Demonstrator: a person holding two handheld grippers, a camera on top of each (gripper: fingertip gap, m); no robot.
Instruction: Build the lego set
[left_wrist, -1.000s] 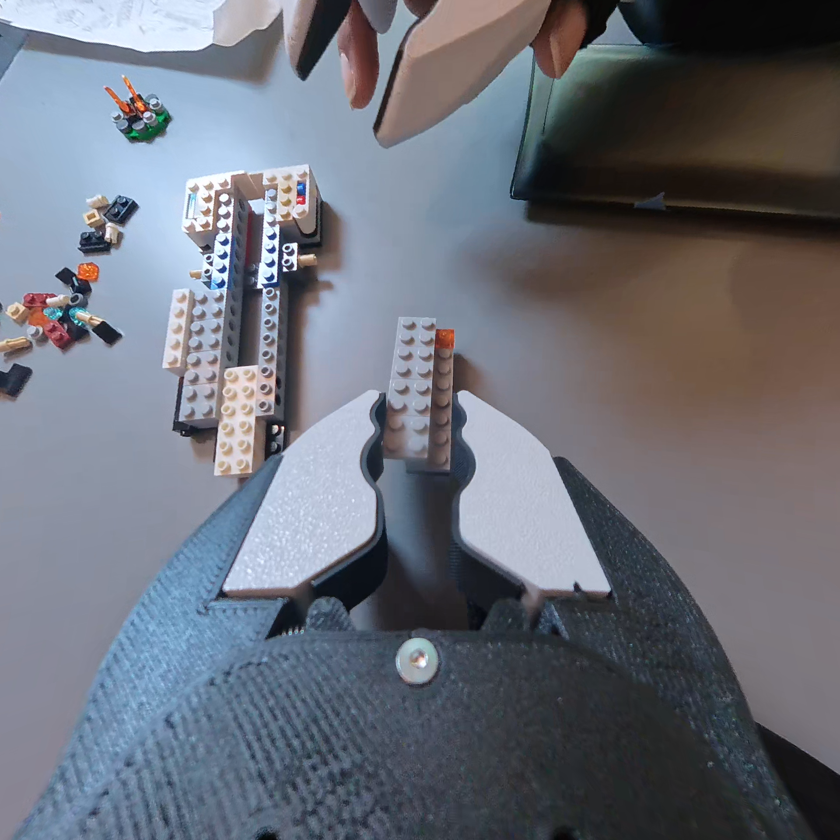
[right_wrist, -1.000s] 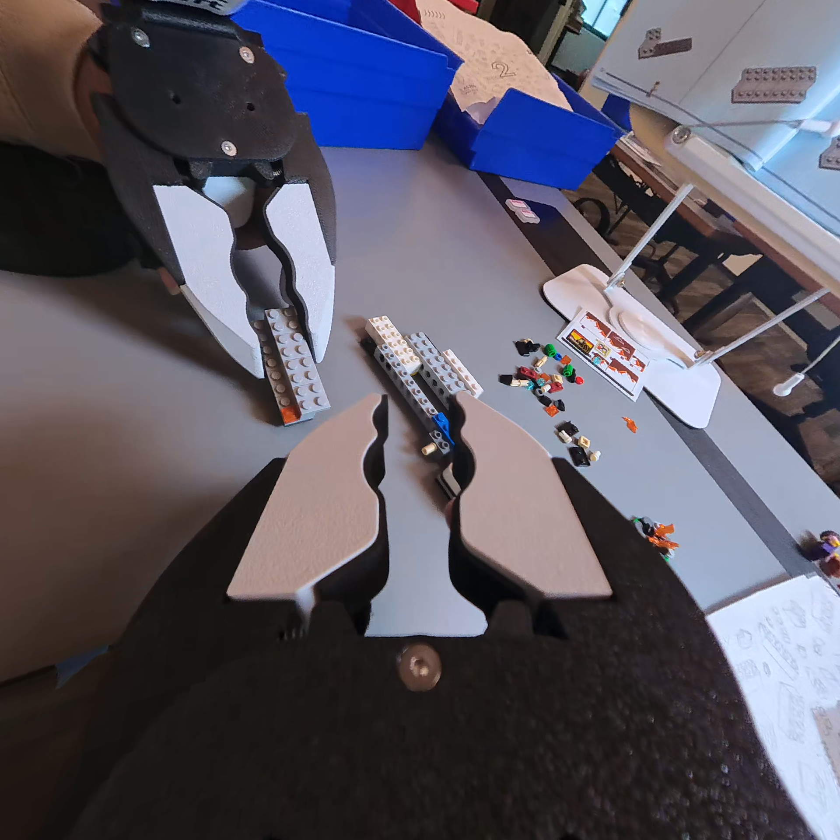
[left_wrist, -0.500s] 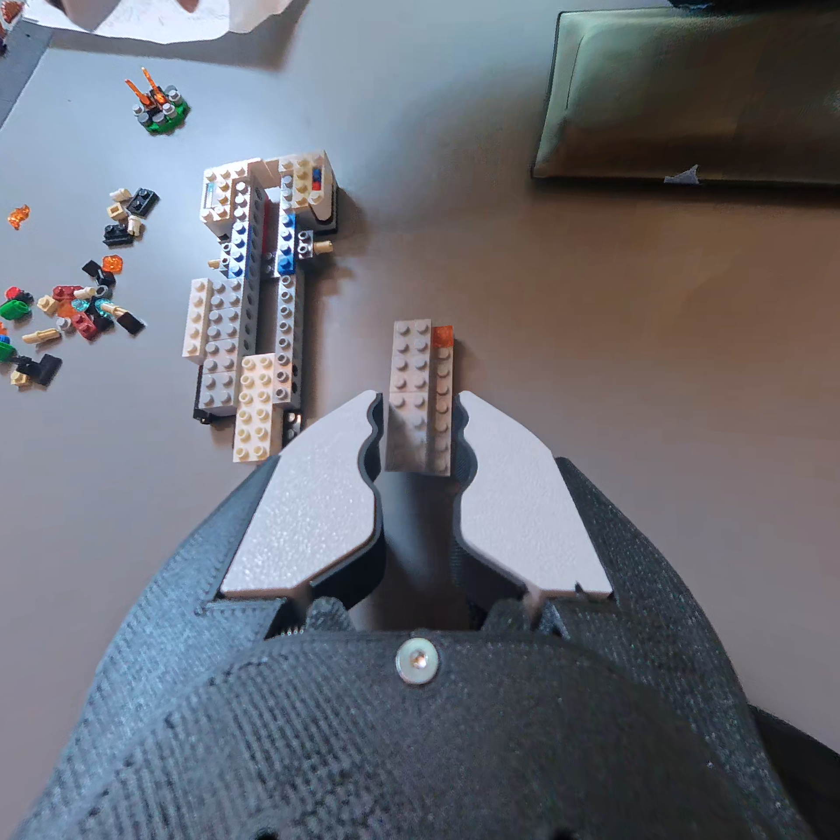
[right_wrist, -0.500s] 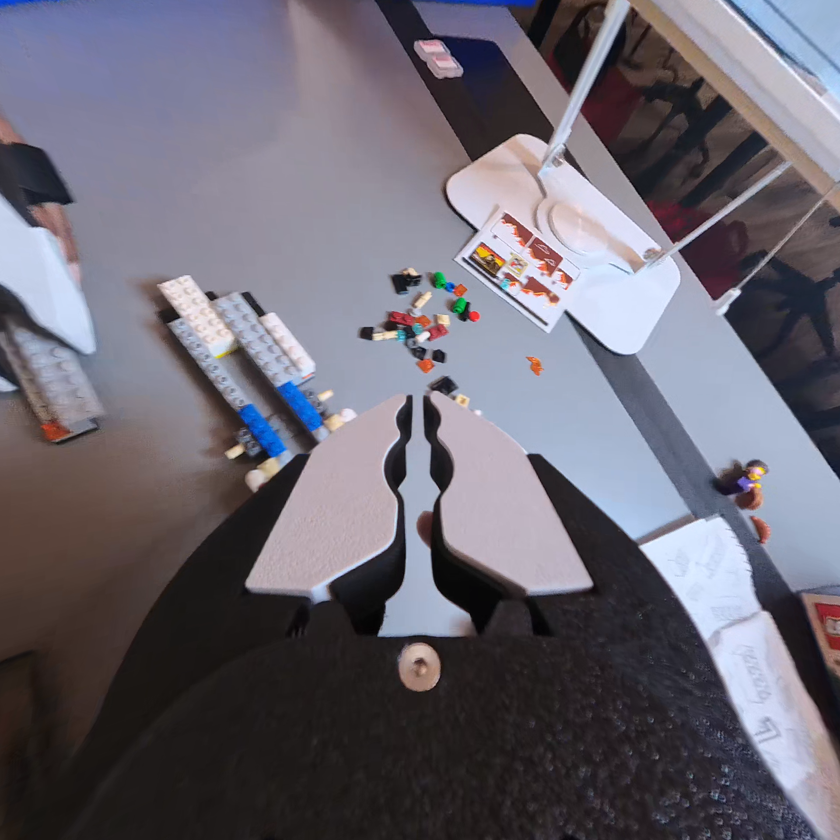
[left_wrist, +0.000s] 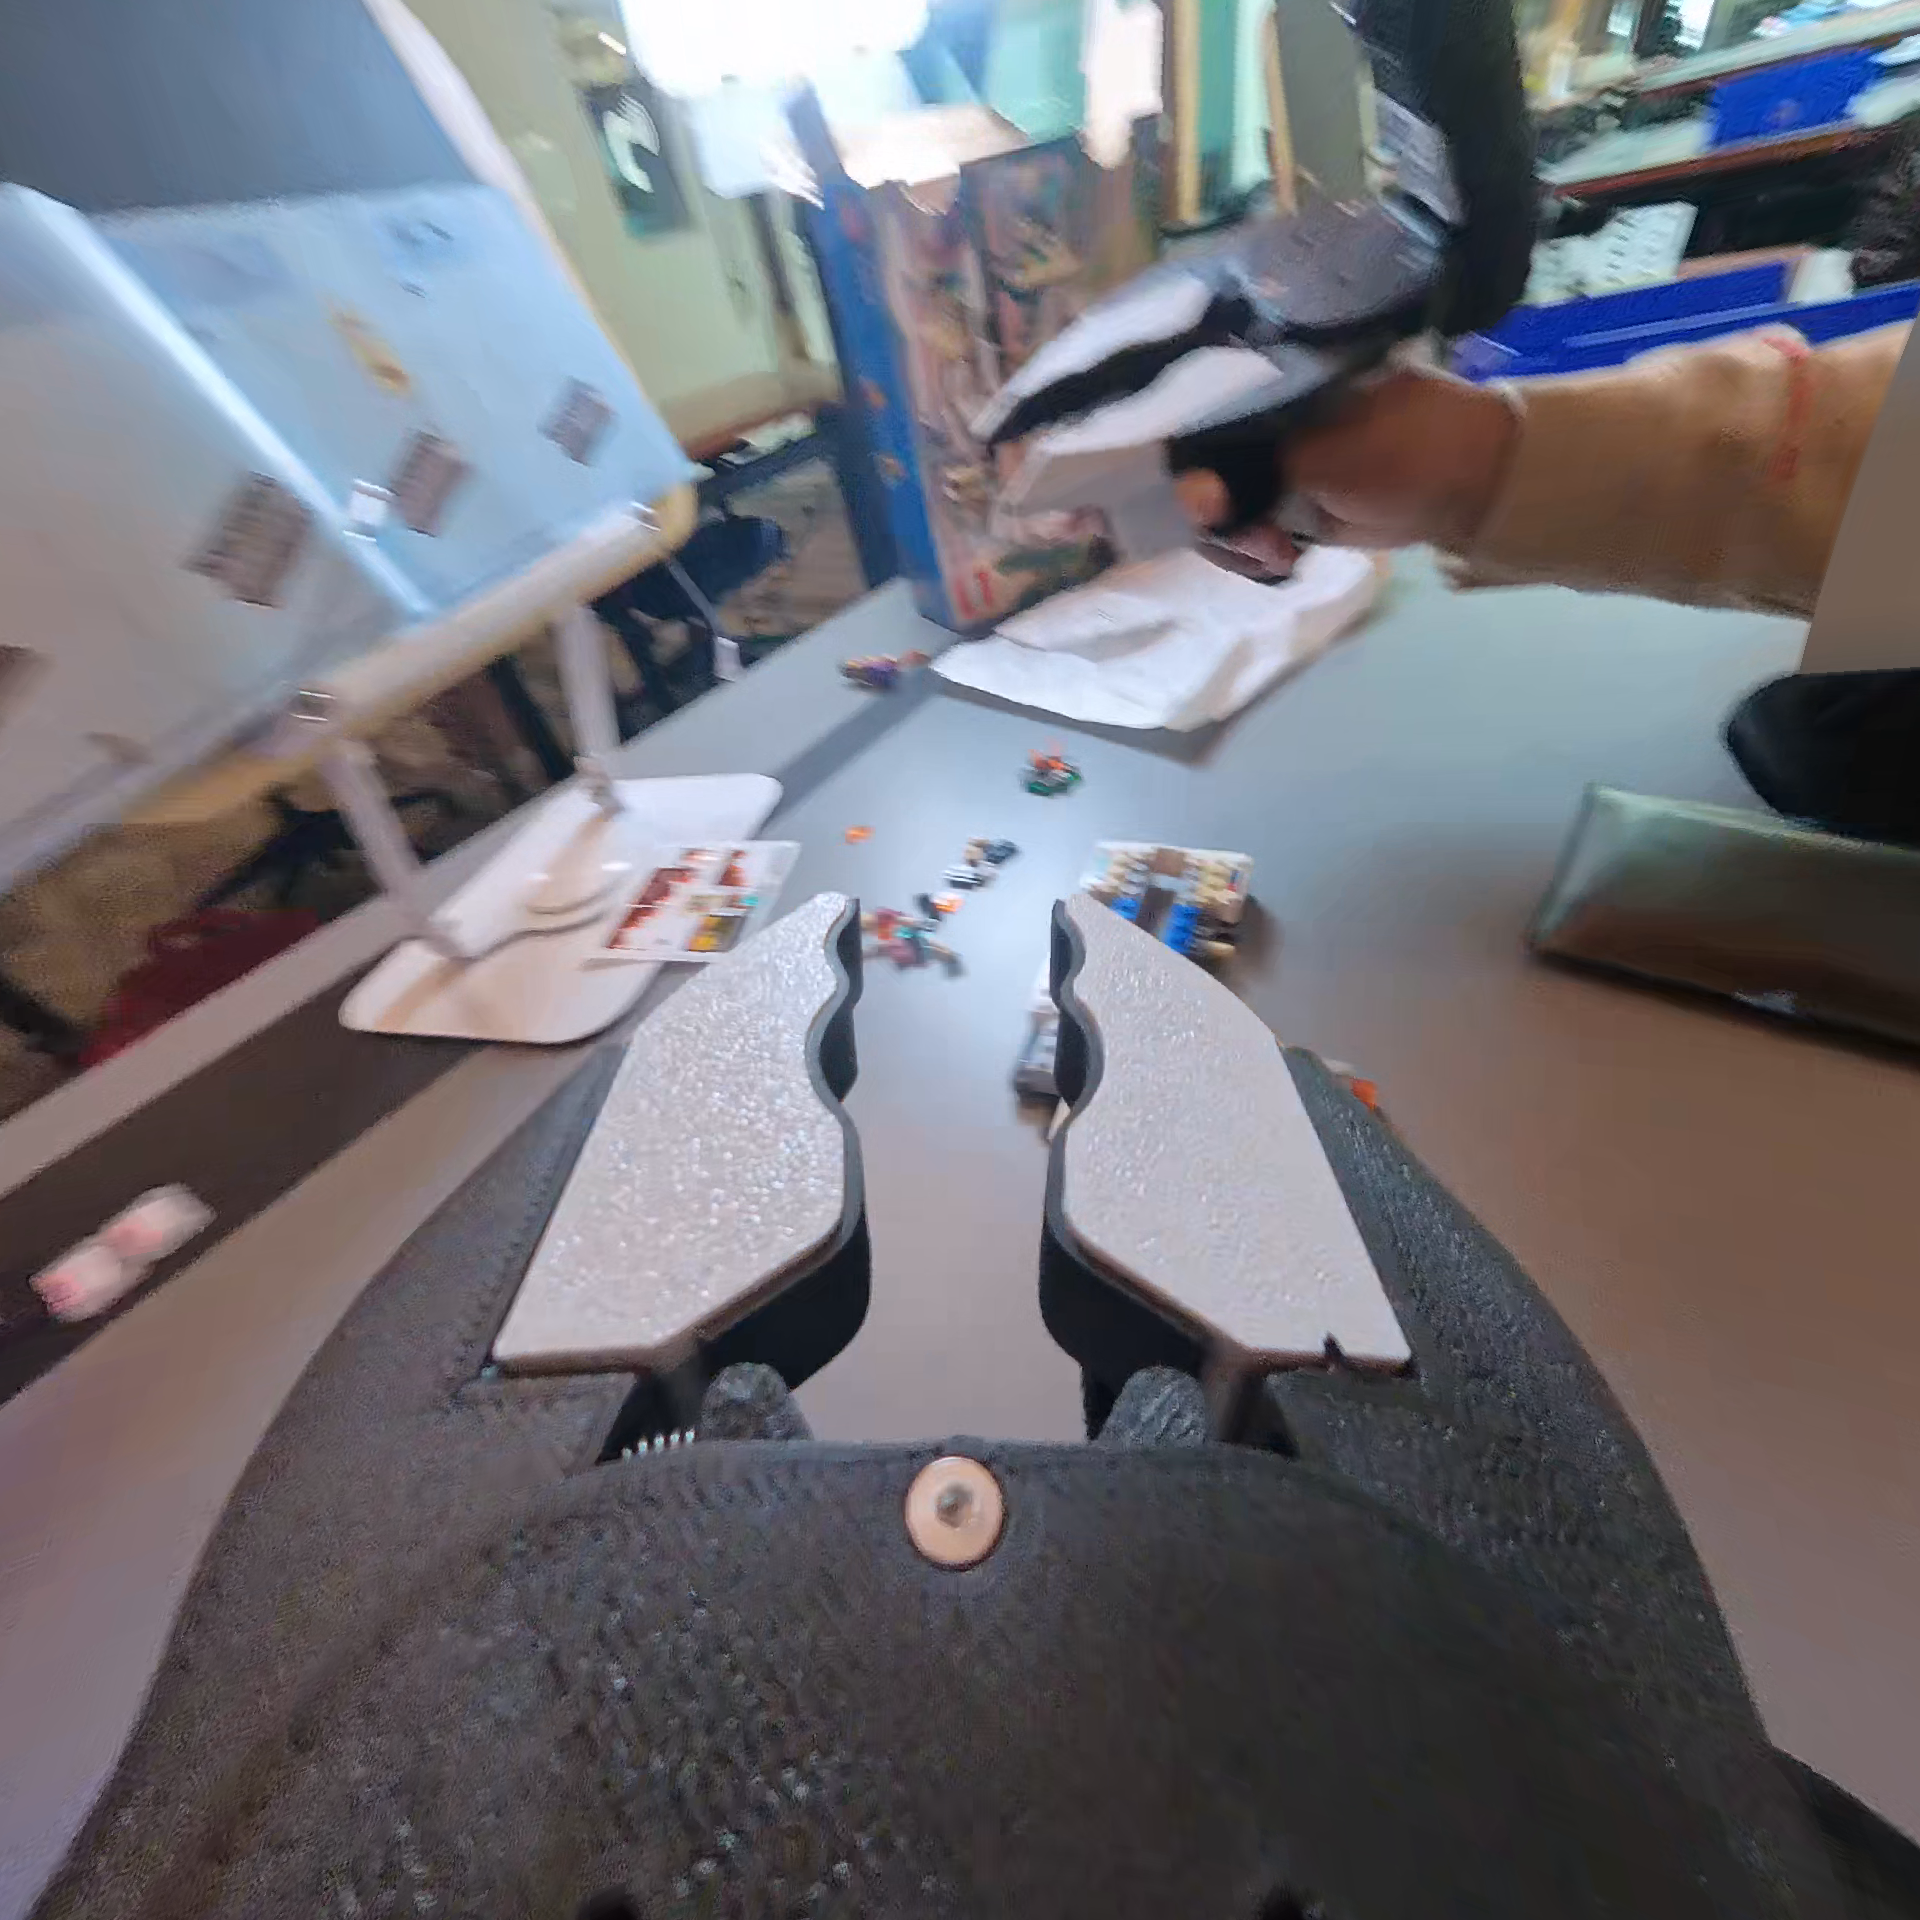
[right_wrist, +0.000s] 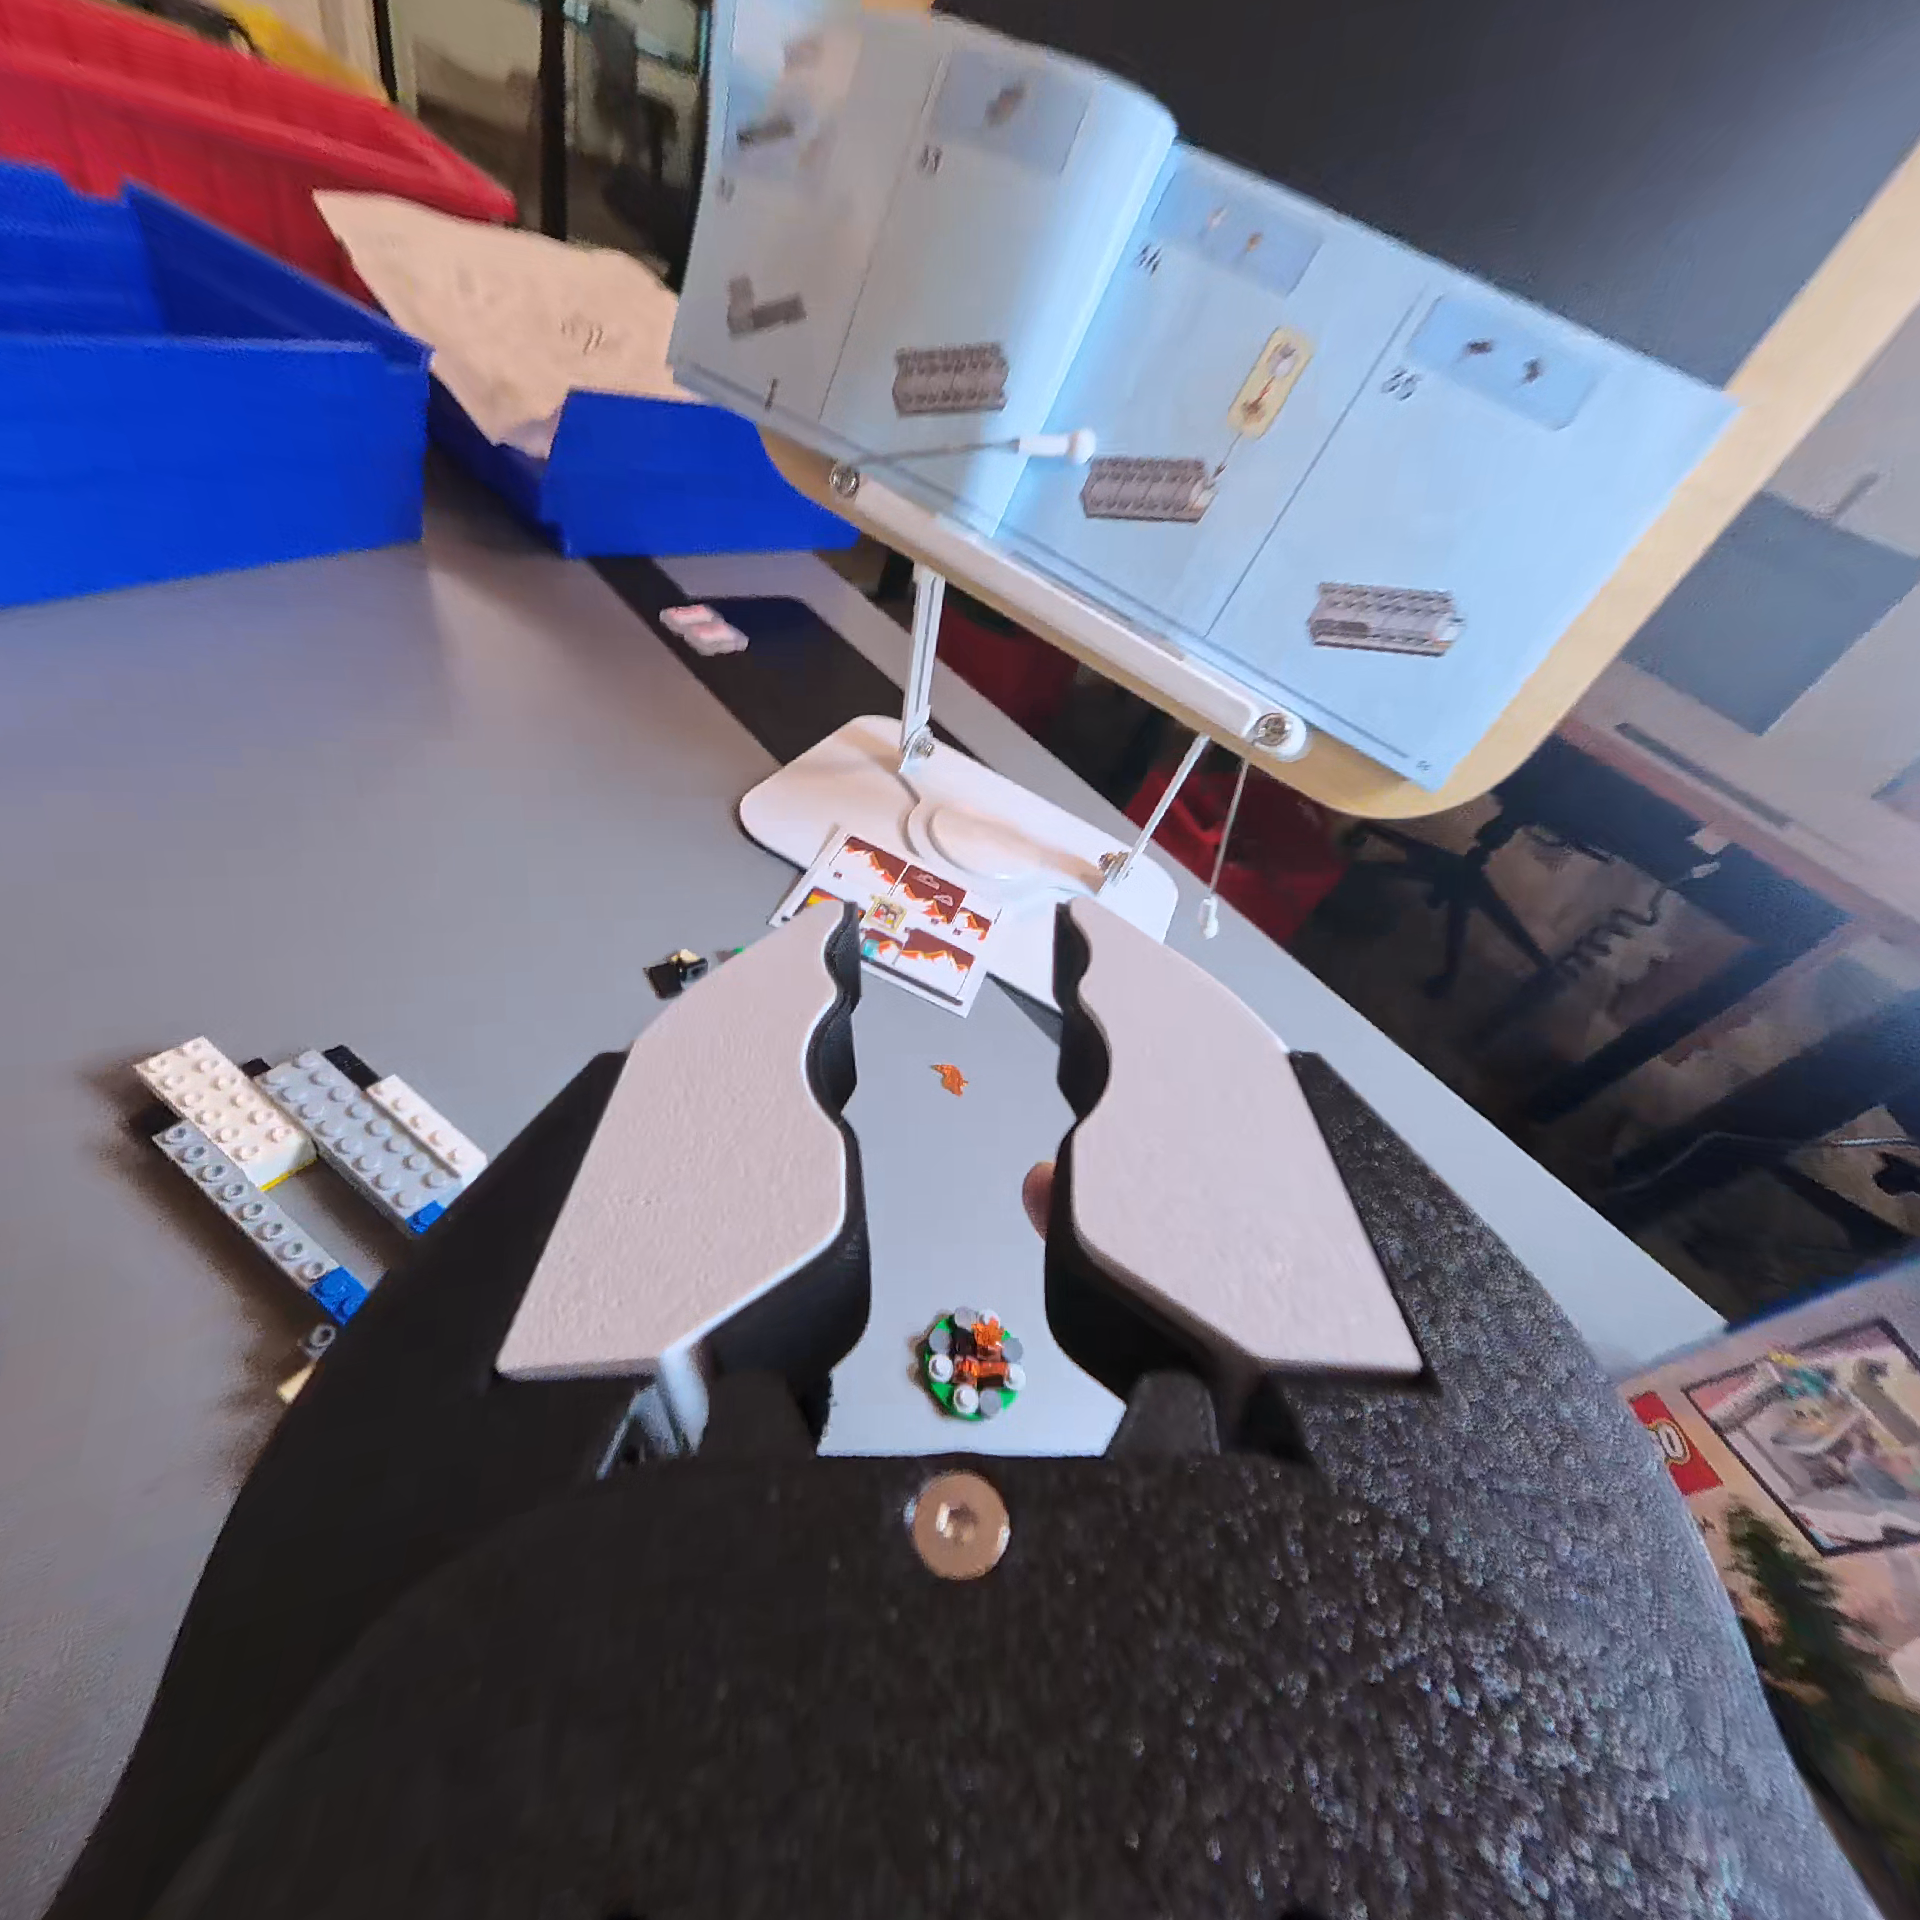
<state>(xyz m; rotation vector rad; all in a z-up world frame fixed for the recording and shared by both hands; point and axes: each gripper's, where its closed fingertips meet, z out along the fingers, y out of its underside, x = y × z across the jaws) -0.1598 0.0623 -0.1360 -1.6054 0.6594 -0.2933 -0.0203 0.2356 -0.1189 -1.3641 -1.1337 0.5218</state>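
Both tongs (left_wrist: 954, 987) (right_wrist: 954, 971) gape empty; right finger (left_wrist: 1143, 1122) hides half the blurred build (left_wrist: 1164, 899)

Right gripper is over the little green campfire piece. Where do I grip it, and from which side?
Judging by its pose, come straight down with the right gripper and pinch the round green base of the campfire piece across its rim. It lies flat on the table; the orange flames on top look too thin to hold.

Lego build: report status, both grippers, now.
Left gripper open, empty. Right gripper open, empty, above table. Grey-white lego assembly flat on table, untouched. Nothing blocking.
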